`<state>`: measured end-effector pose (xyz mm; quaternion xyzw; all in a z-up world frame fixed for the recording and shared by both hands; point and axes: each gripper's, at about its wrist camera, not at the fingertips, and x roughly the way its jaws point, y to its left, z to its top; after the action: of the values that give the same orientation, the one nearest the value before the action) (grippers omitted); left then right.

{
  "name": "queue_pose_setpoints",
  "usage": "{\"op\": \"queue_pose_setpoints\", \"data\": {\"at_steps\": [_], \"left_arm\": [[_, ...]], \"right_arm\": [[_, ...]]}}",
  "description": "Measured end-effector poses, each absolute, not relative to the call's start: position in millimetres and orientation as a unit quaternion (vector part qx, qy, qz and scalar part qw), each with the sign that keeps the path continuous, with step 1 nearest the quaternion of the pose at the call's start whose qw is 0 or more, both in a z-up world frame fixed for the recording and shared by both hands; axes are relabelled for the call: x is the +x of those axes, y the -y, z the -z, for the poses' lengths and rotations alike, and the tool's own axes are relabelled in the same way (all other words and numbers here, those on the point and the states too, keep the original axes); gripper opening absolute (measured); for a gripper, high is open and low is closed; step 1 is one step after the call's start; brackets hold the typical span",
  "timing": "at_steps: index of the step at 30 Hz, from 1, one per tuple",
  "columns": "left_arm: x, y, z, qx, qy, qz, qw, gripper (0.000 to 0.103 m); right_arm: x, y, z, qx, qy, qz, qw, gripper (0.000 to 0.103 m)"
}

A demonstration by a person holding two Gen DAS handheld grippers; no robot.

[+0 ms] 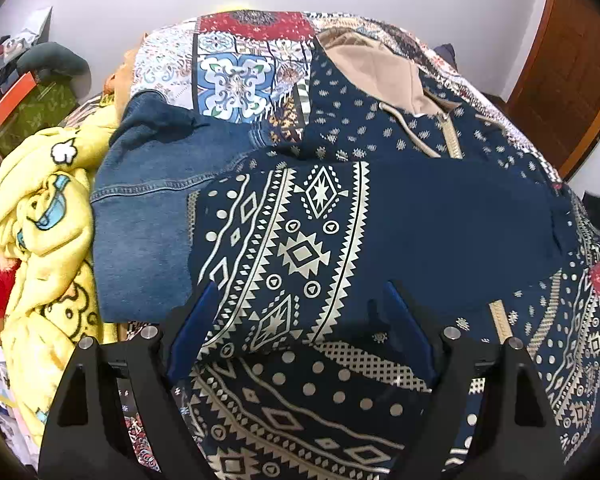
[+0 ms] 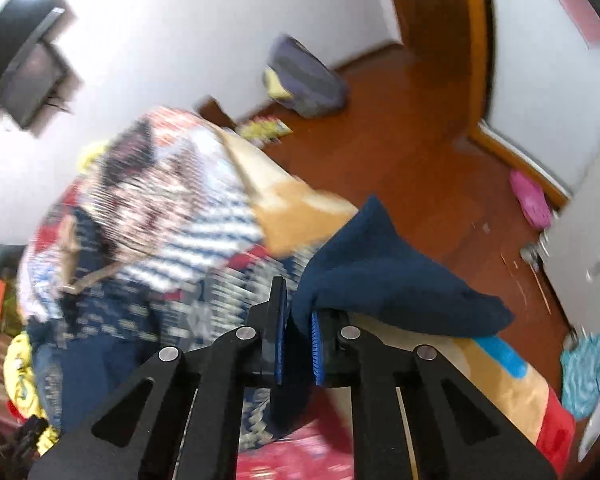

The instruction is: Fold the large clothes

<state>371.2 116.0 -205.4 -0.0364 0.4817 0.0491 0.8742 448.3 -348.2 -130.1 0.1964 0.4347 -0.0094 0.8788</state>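
Observation:
A navy hoodie with cream geometric print, a tan-lined hood and a zip lies spread on the bed. My left gripper is open and hovers just above the hoodie's patterned lower part, its blue pads on either side of the print. My right gripper is shut on a plain navy fold of the hoodie and holds it lifted over the bed's edge. The right wrist view is motion-blurred.
A patchwork bedspread covers the bed. A denim garment and a yellow cartoon blanket lie left of the hoodie. Wooden floor with a grey bag and a pink item lies beyond the bed.

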Motion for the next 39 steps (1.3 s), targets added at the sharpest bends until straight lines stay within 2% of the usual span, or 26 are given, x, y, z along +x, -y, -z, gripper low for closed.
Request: {"op": "queue_pose_setpoints", "data": {"at_steps": [6, 10, 15, 19, 25, 30, 37, 39], "left_arm": [[355.6, -116.6, 188.6, -0.037, -0.463, -0.040, 0.884, 0.084], [348.3, -114.2, 181.2, -0.029, -0.454, -0.034, 0.890, 0.084], [338.3, -111.0, 178.6, -0.012, -0.450, -0.027, 0.893, 0.084], [331.3, -110.6, 181.5, -0.006, -0.455, -0.021, 0.890, 0.084], [329.3, -103.0, 178.8, 0.011, -0.457, -0.015, 0.889, 0.084], [341.2, -77.4, 166.3, 0.024, -0.450, 0.007, 0.893, 0.084], [370.5, 7.8, 141.6, 0.075, -0.425, 0.081, 0.899, 0.084], [382.9, 43.2, 136.5, 0.089, -0.420, 0.113, 0.896, 0.084]], "right_arm": [[433.3, 291.3, 55.8, 0.152, -0.365, -0.070, 0.916, 0.009], [427.3, 234.6, 41.9, 0.122, -0.355, -0.143, 0.916, 0.009], [425.9, 171.9, 73.6, 0.081, -0.391, -0.209, 0.893, 0.010], [427.7, 135.9, 123.8, 0.051, -0.454, -0.227, 0.860, 0.010], [424.6, 122.2, 178.4, 0.070, -0.549, -0.236, 0.799, 0.010], [409.9, 146.4, 176.6, 0.108, -0.584, -0.252, 0.764, 0.031], [384.8, 218.0, 122.1, 0.075, -0.521, -0.208, 0.825, 0.037], [377.9, 238.5, 107.3, 0.060, -0.496, -0.183, 0.847, 0.045]]}}
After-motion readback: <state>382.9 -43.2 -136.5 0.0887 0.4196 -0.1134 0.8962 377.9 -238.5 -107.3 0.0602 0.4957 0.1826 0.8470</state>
